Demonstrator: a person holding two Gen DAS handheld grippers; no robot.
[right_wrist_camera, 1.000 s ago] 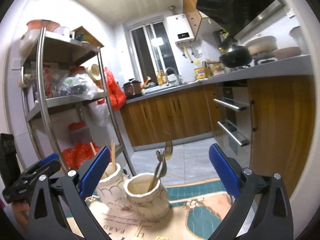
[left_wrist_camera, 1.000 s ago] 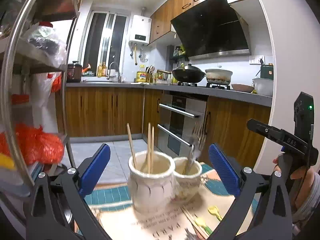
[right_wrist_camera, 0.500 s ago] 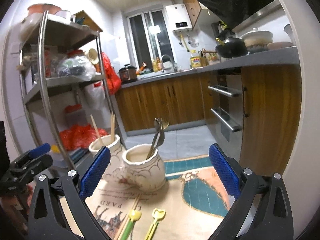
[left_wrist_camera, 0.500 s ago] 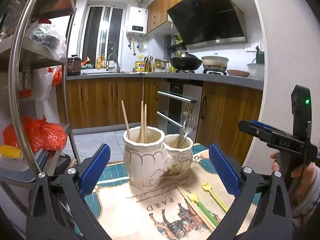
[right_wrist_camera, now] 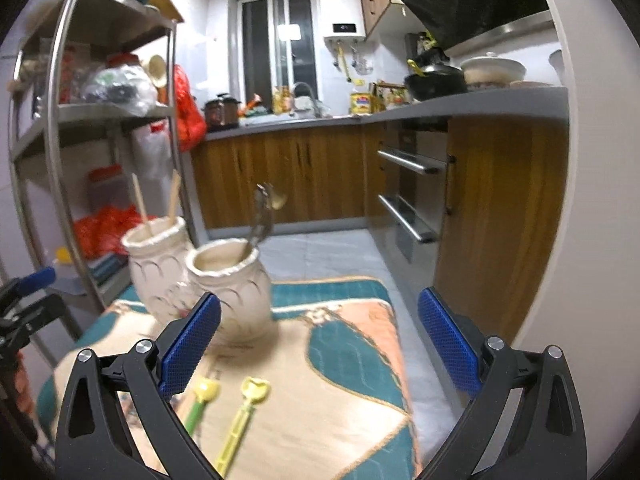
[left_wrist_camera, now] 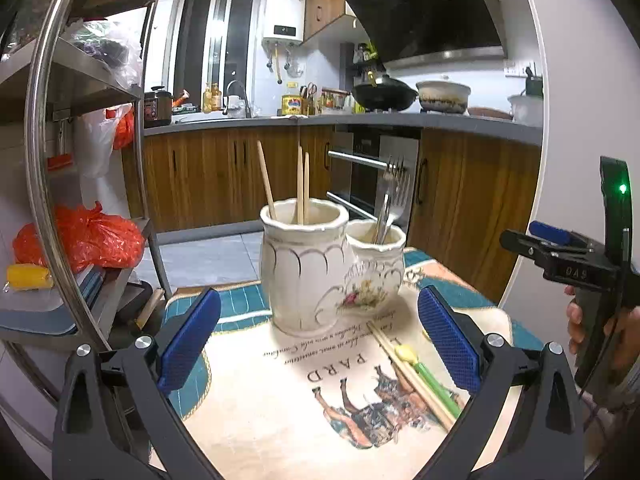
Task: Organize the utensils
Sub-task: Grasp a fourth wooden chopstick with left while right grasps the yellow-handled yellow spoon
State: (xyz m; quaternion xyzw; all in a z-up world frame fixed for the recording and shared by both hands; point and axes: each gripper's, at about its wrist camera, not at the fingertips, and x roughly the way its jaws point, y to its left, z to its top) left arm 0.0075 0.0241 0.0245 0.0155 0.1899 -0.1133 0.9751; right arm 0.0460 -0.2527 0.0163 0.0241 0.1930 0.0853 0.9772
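Utensils partly sorted: three chopsticks [left_wrist_camera: 300, 184] upright in taller jar [left_wrist_camera: 306, 268], forks [left_wrist_camera: 390, 200] in shorter jar [left_wrist_camera: 374, 264], jars touching at their sides. Remaining on patterned cloth [left_wrist_camera: 280, 400]: loose chopstick pair [left_wrist_camera: 412, 376] lying flat, just beside green-handled utensil with yellow head [left_wrist_camera: 428, 376]. Right view shows that one [right_wrist_camera: 198, 404] plus second, yellow-handled piece [right_wrist_camera: 240, 420], side by side, near front edge of cloth.

Risks, judged from layout:
- Chopstick pair flat and thin against soft cloth; pinch from above likely to catch only one stick, or snag fabric.
- Chopsticks and green handle nearly parallel and close; wide approach could gather both, mixing types in one jar.
- Jars near far edge of cloth, floor visible beyond; sideways knock on insertion could tip shorter jar or push it off.
- Right view blurred; exact spacing of the two plastic pieces uncertain.

Pose:
- Left gripper [left_wrist_camera: 318, 344] jaws spread wide, nothing between pads, level, aimed at jars from low over cloth.
- Right gripper [right_wrist_camera: 318, 344] likewise spread and empty, pointed over front of cloth, plastic utensils just below its left pad.
- Right gripper body [left_wrist_camera: 576, 264] at right edge of left view, fingers of a hand [left_wrist_camera: 576, 320] wrapped on handle.
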